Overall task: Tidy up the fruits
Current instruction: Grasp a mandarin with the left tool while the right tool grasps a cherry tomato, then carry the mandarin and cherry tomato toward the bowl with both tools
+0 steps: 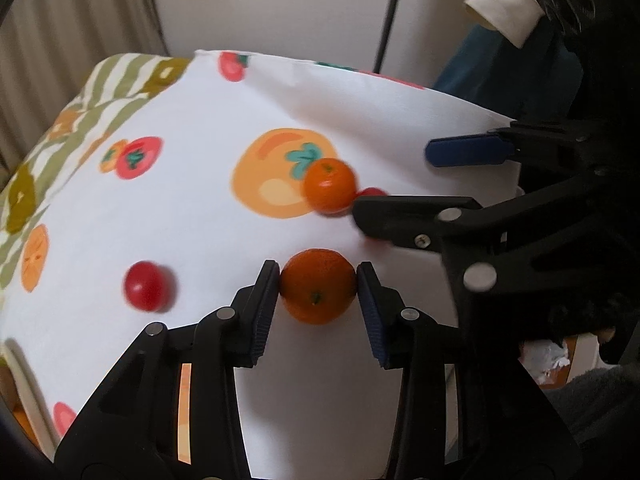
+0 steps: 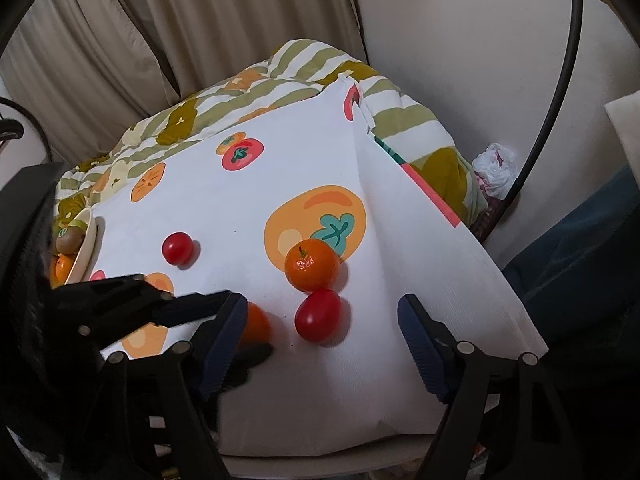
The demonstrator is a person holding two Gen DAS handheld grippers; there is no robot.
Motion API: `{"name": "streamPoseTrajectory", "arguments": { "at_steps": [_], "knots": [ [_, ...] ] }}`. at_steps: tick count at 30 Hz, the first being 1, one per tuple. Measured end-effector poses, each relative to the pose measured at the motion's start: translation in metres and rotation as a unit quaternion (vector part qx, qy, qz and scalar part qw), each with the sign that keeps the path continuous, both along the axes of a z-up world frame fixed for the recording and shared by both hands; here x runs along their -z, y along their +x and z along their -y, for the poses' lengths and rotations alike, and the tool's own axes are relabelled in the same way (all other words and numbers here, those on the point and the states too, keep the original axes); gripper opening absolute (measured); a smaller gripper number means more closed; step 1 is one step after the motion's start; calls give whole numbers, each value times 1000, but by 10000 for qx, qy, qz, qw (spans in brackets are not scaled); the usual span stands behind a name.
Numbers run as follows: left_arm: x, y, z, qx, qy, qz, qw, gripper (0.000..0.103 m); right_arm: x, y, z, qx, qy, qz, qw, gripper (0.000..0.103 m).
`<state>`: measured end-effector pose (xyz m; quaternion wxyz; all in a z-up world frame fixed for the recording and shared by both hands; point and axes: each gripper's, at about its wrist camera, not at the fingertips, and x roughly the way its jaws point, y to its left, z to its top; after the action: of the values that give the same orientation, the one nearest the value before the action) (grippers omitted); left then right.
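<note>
My left gripper [image 1: 318, 280] is shut on a mandarin [image 1: 318, 286] just above the white fruit-print cloth [image 1: 200, 220]; it shows partly hidden in the right wrist view [image 2: 256, 324]. A second mandarin [image 1: 330, 186] [image 2: 311, 265] lies further on, a red tomato [image 2: 318, 315] touching it. Another red tomato [image 1: 148, 286] [image 2: 178, 248] lies to the left. My right gripper [image 2: 320, 340] is open around the near tomato; in the left wrist view its fingers [image 1: 412, 216] reach in from the right.
A cream bowl [image 2: 86, 248] at the cloth's left edge holds a kiwi [image 2: 69, 240] and a mandarin [image 2: 62, 268]. A green striped quilt [image 2: 304, 68] lies behind the cloth. Curtains, a black stand pole [image 2: 560, 80] and a plastic bag [image 2: 494, 168] stand beyond.
</note>
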<state>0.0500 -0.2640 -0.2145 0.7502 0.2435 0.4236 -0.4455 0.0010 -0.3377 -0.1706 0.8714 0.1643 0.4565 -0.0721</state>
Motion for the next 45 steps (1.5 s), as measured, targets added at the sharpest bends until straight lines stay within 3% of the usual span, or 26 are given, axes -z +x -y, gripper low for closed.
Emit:
{"name": "streamPoseTrajectory", "arguments": {
  "at_steps": [15,23,28,45],
  "knots": [
    [2,21,-36,-586,66,-79,9982,44,21,15,-21,-255,-531,-433,9973,54],
    [0,22,-43,-726,32,-76,9973,44,29,18,-25,-340,-706,-618,9950,35],
    [-2,23,-48,-825,10,-60,9966,44,28,18,-27,-338,-794,-589,9945,28],
    [-36,27,-81,-1363,-210,93,9904,44,-8,23,-48,-589,-816,-219,9947,28]
  ]
}}
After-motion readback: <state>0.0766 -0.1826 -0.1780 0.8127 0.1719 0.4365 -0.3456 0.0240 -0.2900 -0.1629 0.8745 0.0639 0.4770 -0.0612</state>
